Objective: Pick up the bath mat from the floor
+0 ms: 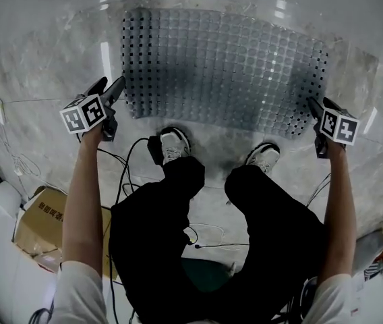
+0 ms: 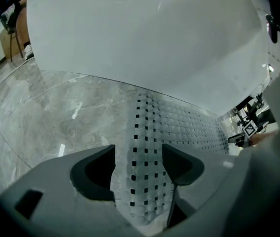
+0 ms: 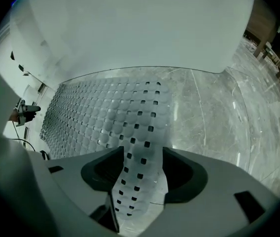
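Mat [image 1: 225, 66] | side edges inside L claw [image 2: 139, 169] & R claw [image 3: 142, 174] | unclamped

Cool, even light falls from overhead; white glare streaks the polished floor [image 1: 36, 79]; a soft dark shadow lies across the middle of the bath mat [image 1: 198, 73]; all views bow strongly, with black corners; both gripper views blur close up.
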The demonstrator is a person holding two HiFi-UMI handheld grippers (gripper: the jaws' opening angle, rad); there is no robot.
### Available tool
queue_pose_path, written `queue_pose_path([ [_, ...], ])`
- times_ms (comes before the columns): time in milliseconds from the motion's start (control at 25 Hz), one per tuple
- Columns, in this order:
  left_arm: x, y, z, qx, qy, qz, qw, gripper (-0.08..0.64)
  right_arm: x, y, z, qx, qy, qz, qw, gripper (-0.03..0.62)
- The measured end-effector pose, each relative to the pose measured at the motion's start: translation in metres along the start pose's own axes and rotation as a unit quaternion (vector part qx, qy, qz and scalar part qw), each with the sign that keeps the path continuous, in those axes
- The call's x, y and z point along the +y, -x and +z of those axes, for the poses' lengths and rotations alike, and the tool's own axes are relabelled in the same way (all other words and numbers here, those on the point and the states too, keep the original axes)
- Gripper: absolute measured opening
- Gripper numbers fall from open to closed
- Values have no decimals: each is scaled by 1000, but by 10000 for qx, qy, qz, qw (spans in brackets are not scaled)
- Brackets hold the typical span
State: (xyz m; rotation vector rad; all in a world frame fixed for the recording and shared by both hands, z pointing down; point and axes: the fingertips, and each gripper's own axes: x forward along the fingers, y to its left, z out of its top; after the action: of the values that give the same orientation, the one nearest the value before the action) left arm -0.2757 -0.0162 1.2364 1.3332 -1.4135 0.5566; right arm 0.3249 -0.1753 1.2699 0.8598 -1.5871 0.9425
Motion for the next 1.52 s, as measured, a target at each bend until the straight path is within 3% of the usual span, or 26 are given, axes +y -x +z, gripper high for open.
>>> queue_pose_path([
  [400, 9, -54, -2, 346, -336, -179, 9987, 291, -6, -24, -10, 180, -311, 254, 9990, 219],
  [640, 7, -70, -4, 417, -491, -101, 9979, 228, -8, -27, -11, 18, -277, -41, 9996, 219],
  [800, 0, -65, -5, 356, -464, -111, 9982, 171, -6, -27, -12, -24, -209, -184, 9996, 217],
  [1120, -32, -40, 0, 667, -882, -129, 9938, 91, 15, -7, -6, 88, -69, -124, 9999, 117],
  [1520, -96, 27, 20, 1057, -1114, -562, 9865, 71, 67, 69, 10, 156, 58, 554, 9983, 84],
])
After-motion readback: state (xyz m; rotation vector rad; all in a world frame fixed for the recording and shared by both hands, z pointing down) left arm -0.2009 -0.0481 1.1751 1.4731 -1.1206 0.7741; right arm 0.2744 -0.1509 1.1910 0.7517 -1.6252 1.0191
